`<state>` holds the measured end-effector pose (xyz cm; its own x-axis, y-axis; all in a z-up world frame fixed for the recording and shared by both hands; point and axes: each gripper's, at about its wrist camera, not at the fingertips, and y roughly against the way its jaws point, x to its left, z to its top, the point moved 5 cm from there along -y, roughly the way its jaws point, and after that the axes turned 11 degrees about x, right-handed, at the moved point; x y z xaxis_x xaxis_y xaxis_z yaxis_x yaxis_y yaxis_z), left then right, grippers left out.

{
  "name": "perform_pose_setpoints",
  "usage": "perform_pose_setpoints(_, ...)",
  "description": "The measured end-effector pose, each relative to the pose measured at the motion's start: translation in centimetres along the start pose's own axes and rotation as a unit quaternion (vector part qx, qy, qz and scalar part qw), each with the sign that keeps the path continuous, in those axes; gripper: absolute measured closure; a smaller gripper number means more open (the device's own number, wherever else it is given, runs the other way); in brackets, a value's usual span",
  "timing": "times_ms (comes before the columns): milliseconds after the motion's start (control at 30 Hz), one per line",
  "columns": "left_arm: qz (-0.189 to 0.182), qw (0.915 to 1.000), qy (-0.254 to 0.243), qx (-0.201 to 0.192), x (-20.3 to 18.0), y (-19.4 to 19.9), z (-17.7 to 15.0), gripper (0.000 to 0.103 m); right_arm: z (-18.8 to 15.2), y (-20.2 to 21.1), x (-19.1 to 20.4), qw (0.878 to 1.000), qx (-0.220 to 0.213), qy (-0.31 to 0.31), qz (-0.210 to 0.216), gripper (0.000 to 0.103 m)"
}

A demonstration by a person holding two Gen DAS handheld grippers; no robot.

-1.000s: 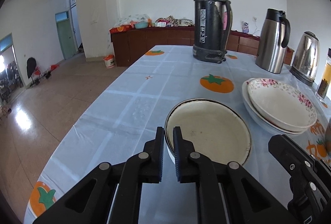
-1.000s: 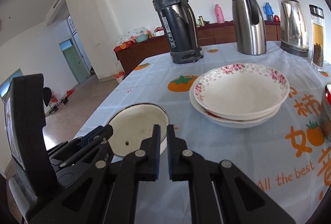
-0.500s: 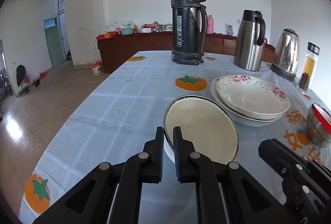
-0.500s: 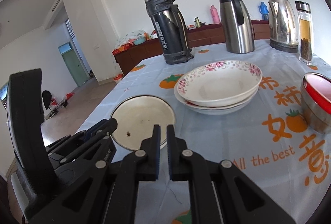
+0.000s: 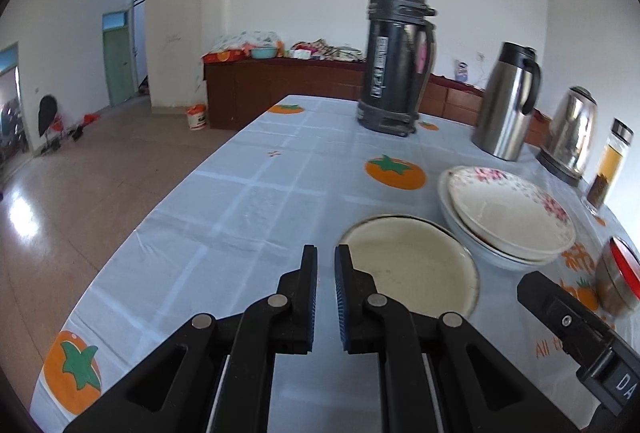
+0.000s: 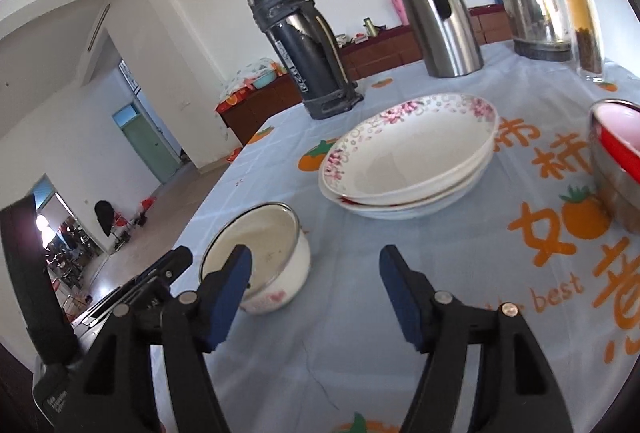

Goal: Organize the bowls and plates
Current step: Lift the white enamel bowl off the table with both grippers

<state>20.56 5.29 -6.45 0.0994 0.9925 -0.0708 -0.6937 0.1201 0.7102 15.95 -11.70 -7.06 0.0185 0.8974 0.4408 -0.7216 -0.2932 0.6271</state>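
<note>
Seen from the left wrist camera: light-blue tablecloth (image 5: pixel 248 209) printed with orange persimmons, spread over the table. At bottom centre, left gripper (image 5: pixel 326 261), jaws drawn together with only a thin slit between the blue pads, nothing held. Just right of its fingertips, cream enamel bowl (image 5: pixel 408 265) with a dark rim, standing upright on the cloth, apart from the pads. Right of and beyond that bowl, stacked floral plates (image 5: pixel 508 213), the top one pink-flowered along its rim, the stack just beside the bowl. Farther back: tall black thermos (image 5: pixel 396 57), then steel carafe (image 5: pixel 508 101), then electric kettle (image 5: pixel 572 137), then glass bottle (image 5: pixel 610 165) with amber liquid. At the right edge, steel bowl (image 5: pixel 618 281) with a red one nested inside.

Seen from the right wrist camera: at far left, the body of the left gripper, dark and partly cut off. Next, enamel bowl (image 6: pixel 260 253), its white side showing a small pink mark, partly hidden behind the right gripper's left finger. Right gripper (image 6: pixel 316 265) low in the middle, jaws opening, pads well apart, only bare cloth (image 6: pixel 352 313) between them; whether the left pad touched the bowl could not be told. Beyond, floral plates (image 6: pixel 412 149) stacked and slightly tilted in view. Behind them black thermos (image 6: pixel 304 45), carafe (image 6: pixel 444 17), kettle (image 6: pixel 532 1), bottle (image 6: pixel 582 17). At far right, steel bowl (image 6: pixel 618 161) with the red bowl inside, standing on orange lettering.
</note>
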Motion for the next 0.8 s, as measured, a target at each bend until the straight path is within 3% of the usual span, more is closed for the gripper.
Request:
perform_pose_setpoints(200,0.007,0.9999,0.005,0.015,0.2,-1.7,0.5,0.093,0.2,-3.7,1.8,0.999,0.045,0.024,-0.010,0.058)
perform_pose_setpoints(300,0.010,0.9998,-0.009,0.015,-0.4,-2.4,0.7,0.093,0.3,-5.6,2.1,0.997,0.069,0.026,-0.013,0.076)
perform_pose_setpoints(533,-0.012,0.9994,-0.008,0.033,-0.7,-3.1,0.5,0.093,0.5,-6.1,1.8,0.997,0.073,0.017,-0.019,0.083)
perform_pose_setpoints(800,-0.015,0.9996,-0.015,0.017,-1.4,-1.3,0.1,0.093,0.0,-4.3,1.5,0.998,0.061,0.008,-0.020,0.088)
